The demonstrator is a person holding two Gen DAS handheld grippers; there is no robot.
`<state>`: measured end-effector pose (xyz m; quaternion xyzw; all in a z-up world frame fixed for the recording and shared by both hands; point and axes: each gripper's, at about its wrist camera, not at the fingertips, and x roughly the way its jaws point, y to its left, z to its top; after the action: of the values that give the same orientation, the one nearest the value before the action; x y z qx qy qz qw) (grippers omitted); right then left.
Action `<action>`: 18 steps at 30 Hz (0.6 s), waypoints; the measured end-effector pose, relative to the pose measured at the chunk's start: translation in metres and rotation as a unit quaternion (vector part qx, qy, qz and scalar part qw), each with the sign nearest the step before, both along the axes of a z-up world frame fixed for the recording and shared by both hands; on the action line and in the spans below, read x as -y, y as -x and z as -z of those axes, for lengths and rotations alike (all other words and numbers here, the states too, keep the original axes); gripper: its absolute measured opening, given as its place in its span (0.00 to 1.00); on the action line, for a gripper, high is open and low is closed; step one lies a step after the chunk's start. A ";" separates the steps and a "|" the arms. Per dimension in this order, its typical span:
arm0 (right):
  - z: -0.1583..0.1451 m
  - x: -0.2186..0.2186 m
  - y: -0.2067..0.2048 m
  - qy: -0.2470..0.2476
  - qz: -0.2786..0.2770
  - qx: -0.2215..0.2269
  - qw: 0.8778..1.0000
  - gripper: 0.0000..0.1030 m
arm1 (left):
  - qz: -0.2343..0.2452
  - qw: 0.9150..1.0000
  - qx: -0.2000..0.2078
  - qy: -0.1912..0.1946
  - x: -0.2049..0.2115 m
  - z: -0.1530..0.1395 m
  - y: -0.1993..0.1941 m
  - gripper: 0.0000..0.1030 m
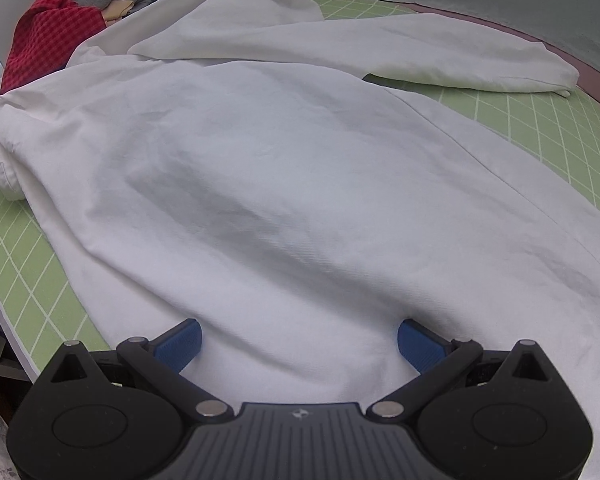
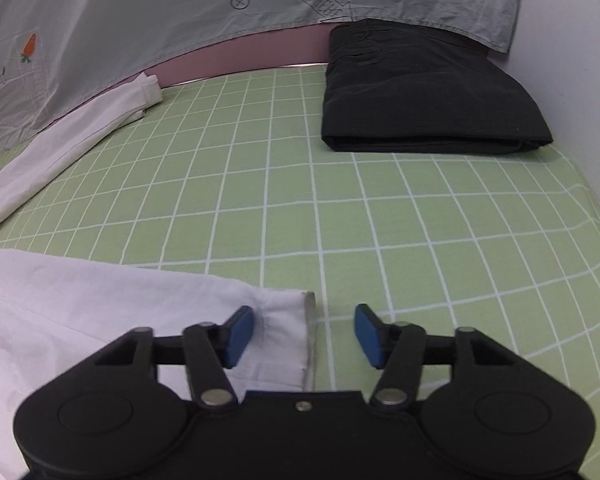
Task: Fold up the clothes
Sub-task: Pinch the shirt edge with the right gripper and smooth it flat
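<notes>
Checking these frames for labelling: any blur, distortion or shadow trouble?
Left wrist view: white garment looks soft, with grey shadows near the left claw. Right wrist view: sharper; fisheye bends the green grid sheet; dark corners in both.

Left claw (image 1: 300,344): black ribbed housing, small pale emblem at centre, two round side discs, silver pivot pins, ridged blue pads (image 1: 180,344) | Right claw (image 2: 304,336): smooth black housing, one centre screw, matching discs, silver pivot pins, blue pads (image 2: 238,334) | No hand or sleeve visible.
</notes>
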<state>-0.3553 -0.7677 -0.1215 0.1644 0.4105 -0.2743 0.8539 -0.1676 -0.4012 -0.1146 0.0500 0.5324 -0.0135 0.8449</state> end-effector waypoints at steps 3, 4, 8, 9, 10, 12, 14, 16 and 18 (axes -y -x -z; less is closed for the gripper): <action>-0.006 0.004 -0.016 0.016 -0.040 0.001 0.999 0.05 | -0.006 1.000 -0.001 0.003 0.002 0.000 -0.001 1.00; -0.008 0.011 -0.020 0.016 -0.038 0.010 0.999 0.04 | -0.007 1.000 0.001 0.004 0.003 -0.001 -0.002 1.00; -0.014 0.044 -0.043 0.009 0.004 0.039 0.999 0.08 | -0.012 1.000 0.010 0.008 0.001 -0.006 -0.004 1.00; -0.015 0.048 -0.047 0.010 0.013 0.033 0.999 0.12 | -0.014 1.000 0.012 0.010 0.000 -0.007 -0.005 1.00; -0.016 0.048 -0.051 0.019 0.023 0.020 0.999 0.18 | -0.015 1.000 0.014 0.013 -0.001 -0.008 -0.005 1.00; -0.021 0.042 -0.047 0.029 0.034 0.012 0.999 0.34 | -0.018 1.000 0.019 0.017 -0.004 -0.010 -0.005 1.00; -0.026 0.030 -0.031 0.022 0.045 0.021 0.999 0.60 | -0.022 0.999 0.022 0.024 -0.007 -0.012 -0.006 1.00; -0.026 0.015 -0.010 0.002 0.056 0.025 0.998 0.63 | -0.022 0.999 0.024 0.032 -0.010 -0.011 -0.005 1.00; -0.021 -0.002 0.011 -0.012 0.064 0.016 0.998 0.68 | -0.015 0.999 0.025 0.037 -0.011 -0.012 -0.003 1.00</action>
<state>-0.3659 -0.7656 -0.1000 0.2046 0.3889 -0.3206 0.8391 -0.1651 -0.3899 -0.1026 0.0111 0.5113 -0.0192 0.8591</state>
